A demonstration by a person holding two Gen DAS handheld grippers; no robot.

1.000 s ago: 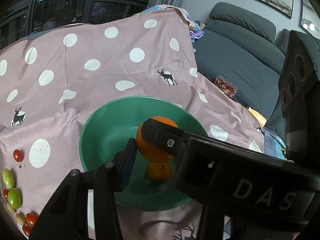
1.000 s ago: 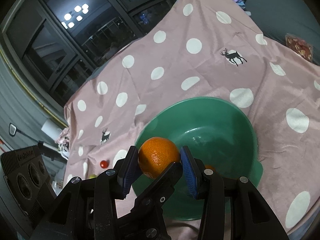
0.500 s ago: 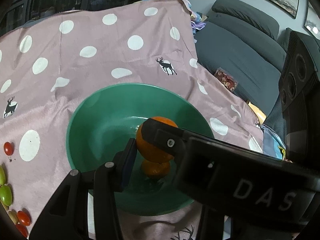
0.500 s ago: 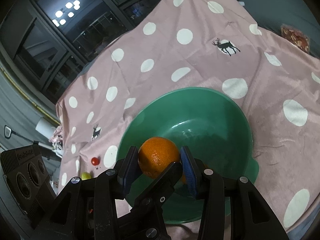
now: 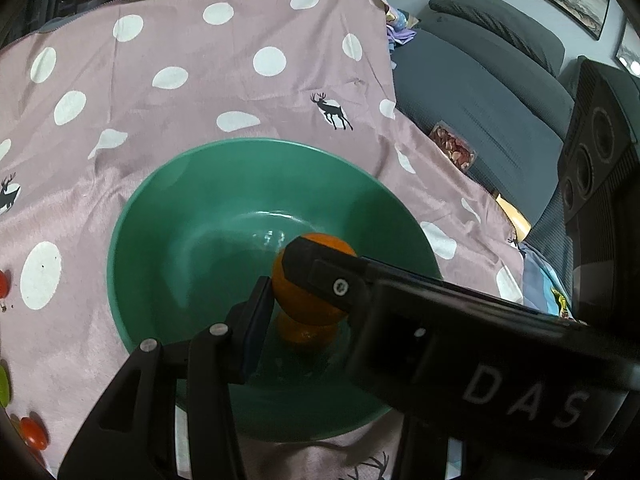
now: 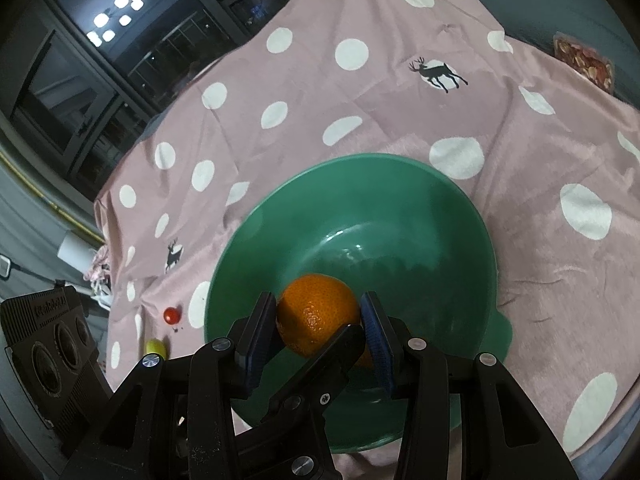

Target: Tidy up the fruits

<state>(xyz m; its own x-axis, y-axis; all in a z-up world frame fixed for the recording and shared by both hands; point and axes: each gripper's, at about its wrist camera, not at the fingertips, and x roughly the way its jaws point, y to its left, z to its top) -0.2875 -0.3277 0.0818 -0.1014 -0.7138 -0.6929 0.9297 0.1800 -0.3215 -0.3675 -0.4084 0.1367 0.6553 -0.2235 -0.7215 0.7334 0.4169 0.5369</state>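
A green bowl [image 5: 168, 216] [image 6: 400, 184] sits on a pink polka-dot cloth. My right gripper [image 6: 320, 324] is shut on an orange [image 6: 318, 312] and holds it above the bowl's near side. In the left wrist view the same orange [image 5: 308, 304] shows between the left finger [image 5: 256, 320] and the right gripper's body, which crosses in front and hides the left gripper's other finger. A second orange [image 5: 306, 334] lies in the bowl's bottom under the held one.
Small red and green tomatoes [image 5: 32, 432] [image 6: 171, 315] lie on the cloth [image 5: 200, 72] left of the bowl. A grey sofa [image 5: 480, 80] with a snack packet [image 5: 452, 148] stands to the right. Dark windows [image 6: 100, 40] are behind.
Both grippers have moved forward over the bowl, which now fills more of each view. The orange stays held in the right gripper, now over the bowl's inside.
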